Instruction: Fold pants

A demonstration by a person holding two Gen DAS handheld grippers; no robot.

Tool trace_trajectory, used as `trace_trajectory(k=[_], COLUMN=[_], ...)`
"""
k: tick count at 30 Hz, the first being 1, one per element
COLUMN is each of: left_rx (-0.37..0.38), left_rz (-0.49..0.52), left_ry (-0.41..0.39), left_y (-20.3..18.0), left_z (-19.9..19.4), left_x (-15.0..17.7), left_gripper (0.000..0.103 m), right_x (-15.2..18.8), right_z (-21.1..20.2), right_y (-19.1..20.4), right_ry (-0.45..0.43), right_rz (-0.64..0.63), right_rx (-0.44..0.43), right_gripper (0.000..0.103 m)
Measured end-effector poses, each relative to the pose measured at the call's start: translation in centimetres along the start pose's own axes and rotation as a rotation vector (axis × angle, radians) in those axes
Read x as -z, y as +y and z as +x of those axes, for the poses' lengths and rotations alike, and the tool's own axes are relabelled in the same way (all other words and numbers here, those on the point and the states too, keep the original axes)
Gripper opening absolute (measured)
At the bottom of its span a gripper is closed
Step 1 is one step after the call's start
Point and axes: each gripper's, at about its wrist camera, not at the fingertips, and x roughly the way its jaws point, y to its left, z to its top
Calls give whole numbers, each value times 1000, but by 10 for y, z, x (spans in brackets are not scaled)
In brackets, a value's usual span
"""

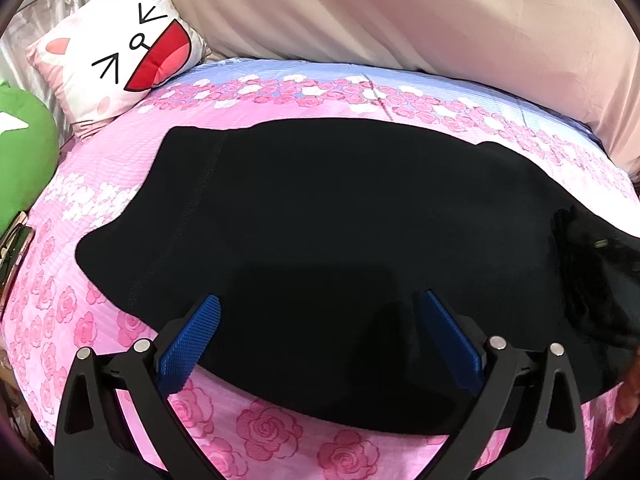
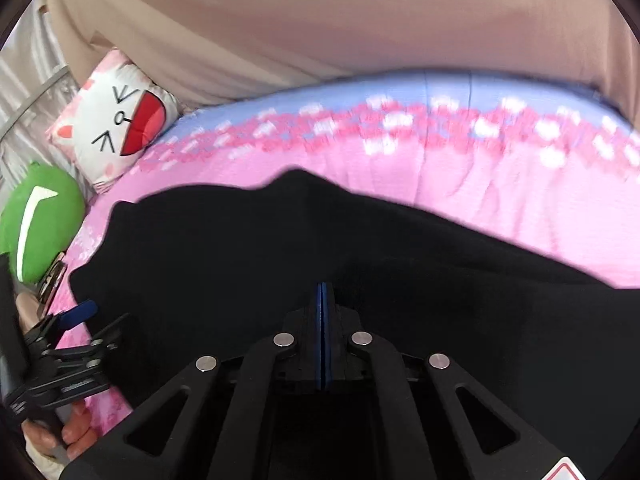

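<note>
Black pants (image 1: 320, 220) lie spread across the pink rose-patterned bedsheet (image 1: 120, 176). My left gripper (image 1: 320, 312) is open, its blue pads (image 1: 196, 336) just above the near edge of the pants, holding nothing. My right gripper (image 2: 324, 292) has its blue pads pressed together over the pants (image 2: 240, 248); the black cloth rises around it, but I cannot see cloth between the pads. The right gripper shows in the left wrist view (image 1: 592, 256) at the right edge. The left gripper shows in the right wrist view (image 2: 76, 320) at the left, held by a hand.
A white cat-face pillow (image 1: 120, 52) and a green plush (image 1: 20, 160) sit at the head of the bed on the left. A beige curtain (image 1: 400, 12) hangs behind the bed. A phone-like object (image 1: 14, 248) lies at the left edge.
</note>
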Motion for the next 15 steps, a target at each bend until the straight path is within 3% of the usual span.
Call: trace_trajectory(k=[3, 8, 11, 15], left_rx=[1, 39, 160, 355], left_rz=[2, -10, -2, 24], left_ry=[-4, -27, -55, -45], left_y=[5, 3, -21, -82], left_z=[-3, -17, -35, -47], left_x=[2, -3, -22, -52], left_gripper=[98, 98, 98, 98], right_x=[11, 60, 86, 93], right_z=[-49, -124, -145, -147], right_y=[-9, -76, -115, -129], right_ry=[-76, -155, -134, -141], right_rz=[13, 129, 209, 243], right_rx=[5, 197, 299, 232], right_gripper=[3, 4, 8, 8])
